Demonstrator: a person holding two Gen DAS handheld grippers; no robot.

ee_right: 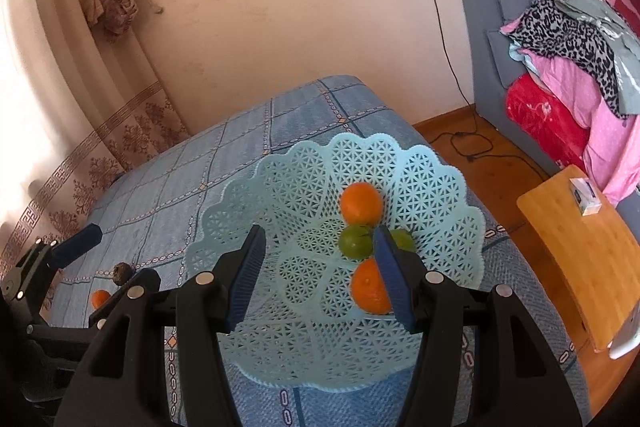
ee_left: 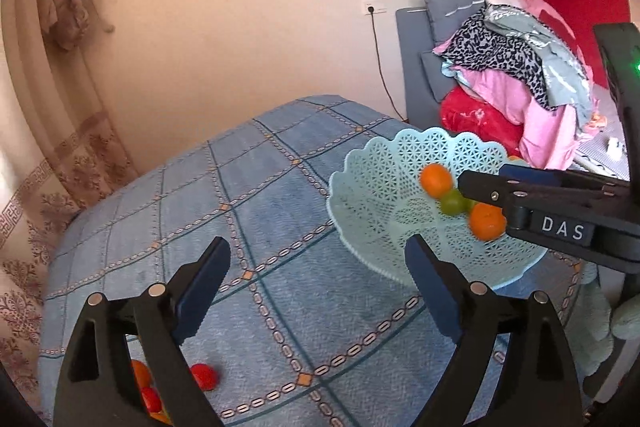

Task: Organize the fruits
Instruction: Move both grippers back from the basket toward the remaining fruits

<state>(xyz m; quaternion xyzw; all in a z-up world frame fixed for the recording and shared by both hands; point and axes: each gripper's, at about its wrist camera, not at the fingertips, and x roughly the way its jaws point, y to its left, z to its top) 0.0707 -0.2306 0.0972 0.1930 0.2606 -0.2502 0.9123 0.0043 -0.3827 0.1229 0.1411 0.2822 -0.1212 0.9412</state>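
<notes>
The blue patterned table [ee_right: 256, 131] carries everything, and I keep both tongs low over it so the fruit stays in reach. On it sits the pale blue lattice basket [ee_right: 440, 187], set toward my right side where my right gripper [ee_right: 320, 275] hovers above its bowl. That gripper is spread wide and holds nothing. Beneath it the basket holds the far orange [ee_right: 361, 202], a near orange [ee_right: 368, 291] and two green fruits [ee_right: 354, 242], clustered at the middle where the bowl dips.

My left gripper [ee_left: 316, 281] is likewise wide open and empty, over bare cloth between the basket and the loose fruit. The fruit not yet sorted lies at the near left edge: red fruits [ee_left: 204, 375] and a loose orange [ee_left: 140, 373], partly hidden behind my left finger. A small dark fruit [ee_right: 120, 273] sits close by.

I judge the grouping unfinished. The basket's raised scalloped rim is what I must clear.
</notes>
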